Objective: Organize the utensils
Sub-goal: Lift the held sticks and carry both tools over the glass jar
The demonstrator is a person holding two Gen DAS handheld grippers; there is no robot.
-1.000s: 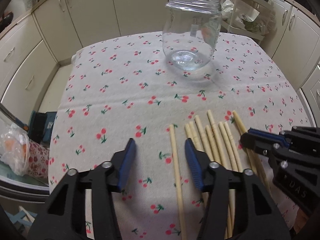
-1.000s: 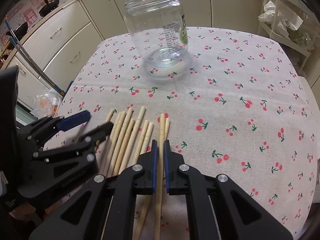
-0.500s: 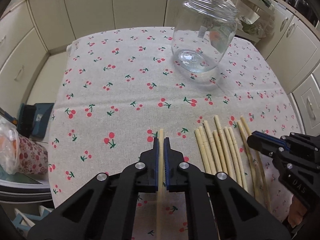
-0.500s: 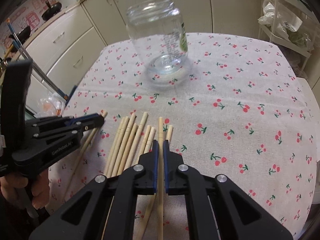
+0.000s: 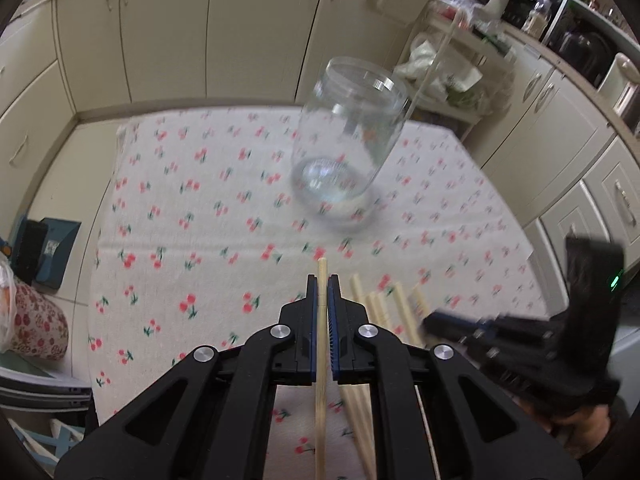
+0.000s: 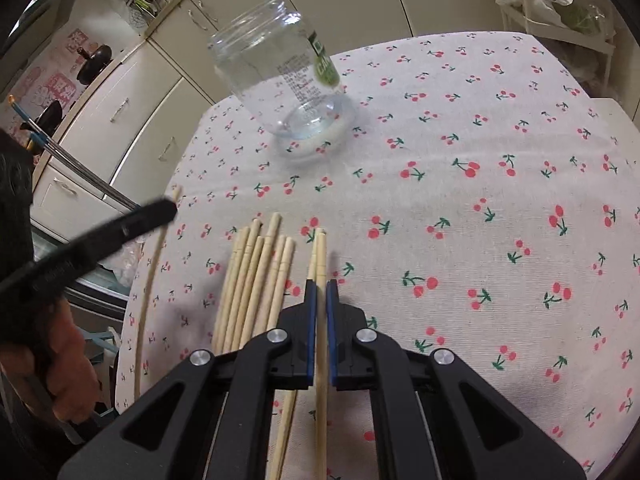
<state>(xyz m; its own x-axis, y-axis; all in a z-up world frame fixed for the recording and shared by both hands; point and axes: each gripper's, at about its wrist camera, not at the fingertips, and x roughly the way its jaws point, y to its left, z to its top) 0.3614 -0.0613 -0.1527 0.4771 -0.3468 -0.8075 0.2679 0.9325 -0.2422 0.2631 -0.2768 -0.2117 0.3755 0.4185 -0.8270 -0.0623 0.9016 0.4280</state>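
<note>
An empty clear glass jar (image 5: 346,144) stands upright on the cherry-print tablecloth (image 5: 208,200); it also shows in the right wrist view (image 6: 288,88). My left gripper (image 5: 322,280) is shut on one wooden chopstick (image 5: 321,344) and holds it lifted above the cloth; that chopstick shows at the left of the right wrist view (image 6: 150,276). My right gripper (image 6: 319,285) is shut on another chopstick (image 6: 321,320). Several more chopsticks (image 6: 256,280) lie side by side on the cloth, left of the right gripper.
Cream kitchen cabinets (image 5: 168,28) ring the table. A shelf rack with bags (image 5: 448,60) stands behind the jar. A blue box (image 5: 48,252) sits on the floor to the left. The table's left edge (image 6: 132,300) is close to the chopstick pile.
My left gripper closed on a chopstick and has lifted it up and toward the jar. My right gripper stays shut on its chopstick and has risen slightly.
</note>
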